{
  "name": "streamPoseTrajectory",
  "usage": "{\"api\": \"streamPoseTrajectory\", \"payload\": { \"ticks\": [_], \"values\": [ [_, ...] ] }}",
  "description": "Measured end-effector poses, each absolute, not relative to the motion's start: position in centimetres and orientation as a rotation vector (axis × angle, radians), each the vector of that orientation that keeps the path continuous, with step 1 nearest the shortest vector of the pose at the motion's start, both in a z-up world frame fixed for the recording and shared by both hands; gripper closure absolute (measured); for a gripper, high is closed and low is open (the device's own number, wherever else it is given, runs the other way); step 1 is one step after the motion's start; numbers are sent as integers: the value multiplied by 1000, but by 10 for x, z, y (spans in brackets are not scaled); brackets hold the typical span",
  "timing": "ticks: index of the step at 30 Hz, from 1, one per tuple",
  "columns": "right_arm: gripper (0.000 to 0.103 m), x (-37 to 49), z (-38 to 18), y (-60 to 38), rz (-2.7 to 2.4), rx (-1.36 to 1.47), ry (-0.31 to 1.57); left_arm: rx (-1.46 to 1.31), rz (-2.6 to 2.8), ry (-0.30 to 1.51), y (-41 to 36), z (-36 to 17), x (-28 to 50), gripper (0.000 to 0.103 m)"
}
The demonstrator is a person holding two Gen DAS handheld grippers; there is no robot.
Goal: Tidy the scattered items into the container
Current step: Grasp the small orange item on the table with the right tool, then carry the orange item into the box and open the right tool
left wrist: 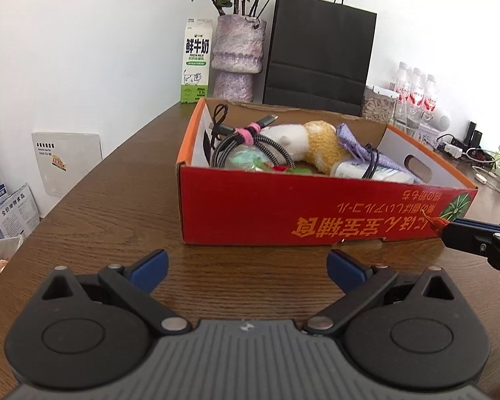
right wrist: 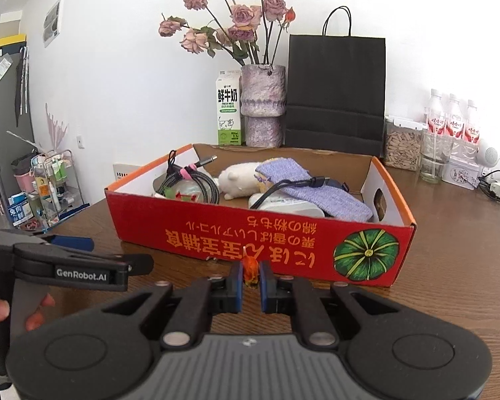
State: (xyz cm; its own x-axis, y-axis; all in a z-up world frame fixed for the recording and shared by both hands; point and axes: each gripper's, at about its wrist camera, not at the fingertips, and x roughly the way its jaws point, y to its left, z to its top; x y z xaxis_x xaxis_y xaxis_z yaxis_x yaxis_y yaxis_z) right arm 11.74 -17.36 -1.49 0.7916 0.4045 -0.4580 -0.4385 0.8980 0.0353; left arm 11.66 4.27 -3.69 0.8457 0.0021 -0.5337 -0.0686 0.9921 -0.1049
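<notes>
Red cardboard box sits mid-worktop, toward its back edge, holding cables, a plush toy and purple cloth. My right tool is clamped on a small orange tassel just before the box's front wall; my left tool hangs spread apart, holding nothing.

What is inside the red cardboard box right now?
In the red cardboard box: a braided cable bundle, a white-and-yellow plush toy, a purple knit cloth and a white bottle. Anything beneath them is covered.

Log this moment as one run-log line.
left gripper open, empty | right gripper shut on red-orange item | red box ahead, already holding items
</notes>
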Motion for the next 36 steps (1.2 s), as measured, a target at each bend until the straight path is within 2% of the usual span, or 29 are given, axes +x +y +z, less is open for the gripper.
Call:
{"api": "streamPoseTrajectory", "payload": {
  "ticks": [16,27,29,30,31,32,33,36],
  "values": [
    [94,179,34,-174,390,-24,355,-75,64,329,19,32,146,0],
    [94,223,33,-168,349,-4,379,-61,91,329,7,34,173,0],
    [91,227,30,-171,357,28,391,-60,104,337,7,32,175,0],
    [84,228,28,-174,364,53,401,-62,112,340,7,31,175,0],
    [50,229,27,-177,358,76,415,-65,119,341,9,30,175,0],
    [10,228,25,-179,317,87,417,-79,123,334,11,30,174,0],
    [2,227,24,-181,278,83,404,-84,130,333,13,29,173,0],
    [0,224,24,-189,298,106,412,-79,147,338,16,29,173,0]
  ]
}}
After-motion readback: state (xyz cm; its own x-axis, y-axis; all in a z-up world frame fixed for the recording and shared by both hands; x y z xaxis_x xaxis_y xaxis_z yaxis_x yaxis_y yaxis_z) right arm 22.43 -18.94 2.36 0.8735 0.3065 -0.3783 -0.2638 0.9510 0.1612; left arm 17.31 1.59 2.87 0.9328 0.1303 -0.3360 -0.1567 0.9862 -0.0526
